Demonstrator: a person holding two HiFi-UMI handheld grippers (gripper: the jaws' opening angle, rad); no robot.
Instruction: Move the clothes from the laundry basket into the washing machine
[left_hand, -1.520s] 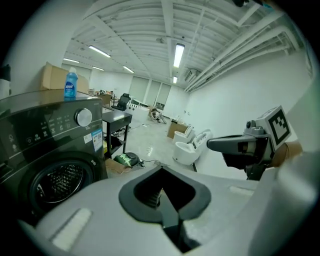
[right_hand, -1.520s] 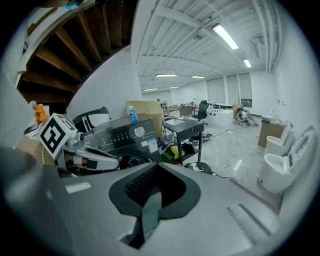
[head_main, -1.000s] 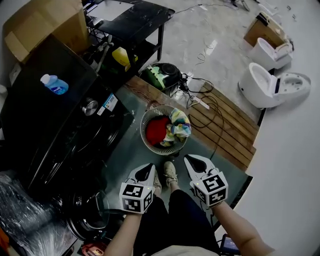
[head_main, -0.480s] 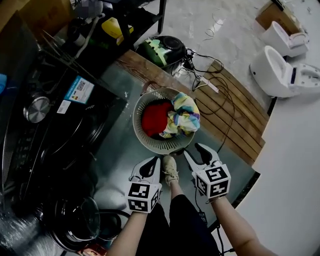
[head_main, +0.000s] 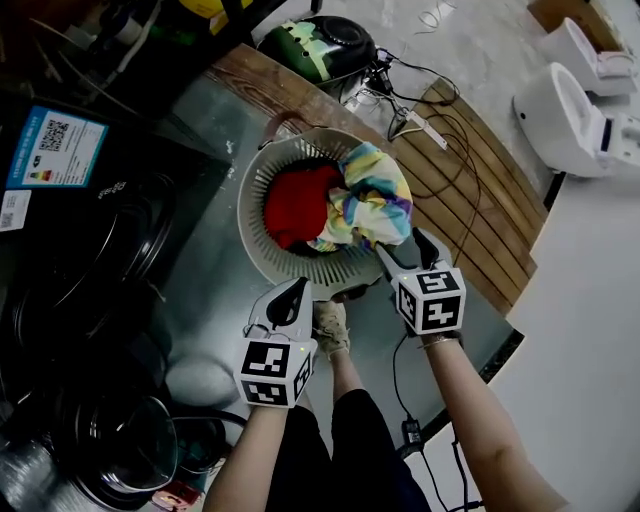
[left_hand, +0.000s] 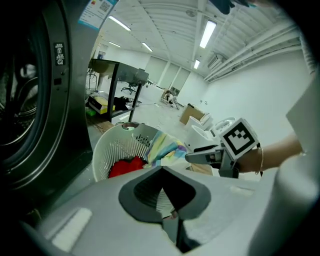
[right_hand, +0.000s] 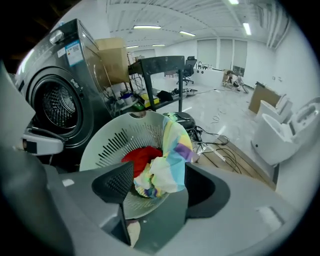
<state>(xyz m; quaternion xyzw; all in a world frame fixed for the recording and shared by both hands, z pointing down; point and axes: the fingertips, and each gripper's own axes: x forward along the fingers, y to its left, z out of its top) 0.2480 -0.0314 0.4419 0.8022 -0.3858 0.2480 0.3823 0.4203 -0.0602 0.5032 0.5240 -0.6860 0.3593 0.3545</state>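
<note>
The dark washer (head_main: 110, 260) fills the left of the head view, its round glass door (head_main: 125, 440) swung open low by the person's legs. On its top sits a blue label (head_main: 55, 150) with a QR code and rows of print too small to read. The left gripper view catches a strip of white symbols (left_hand: 59, 54) on the front panel, also unreadable. No brand name can be made out.

A wooden pallet (head_main: 470, 190) lies to the right of the basket, and two white toilets (head_main: 580, 110) stand beyond it.

The pale slotted basket (head_main: 245, 215) stands on the floor just in front of the washer. Both clothes are in it: a red garment (head_main: 295, 205) deep inside and a striped cloth (head_main: 365, 200) in yellow, blue and purple heaped over the right rim.

The right gripper (head_main: 405, 245) reaches to the basket's near rim. Its jaws have just been opening and stand spread, with the striped cloth (right_hand: 165, 165) showing between them and the pads not pressing it.

The left gripper (head_main: 297, 290) hangs just short of the rim, its jaws pressed together on nothing. Each gripper carries a cube of black-and-white square markers.

A shoe (head_main: 330, 325) shows between the two.
</note>
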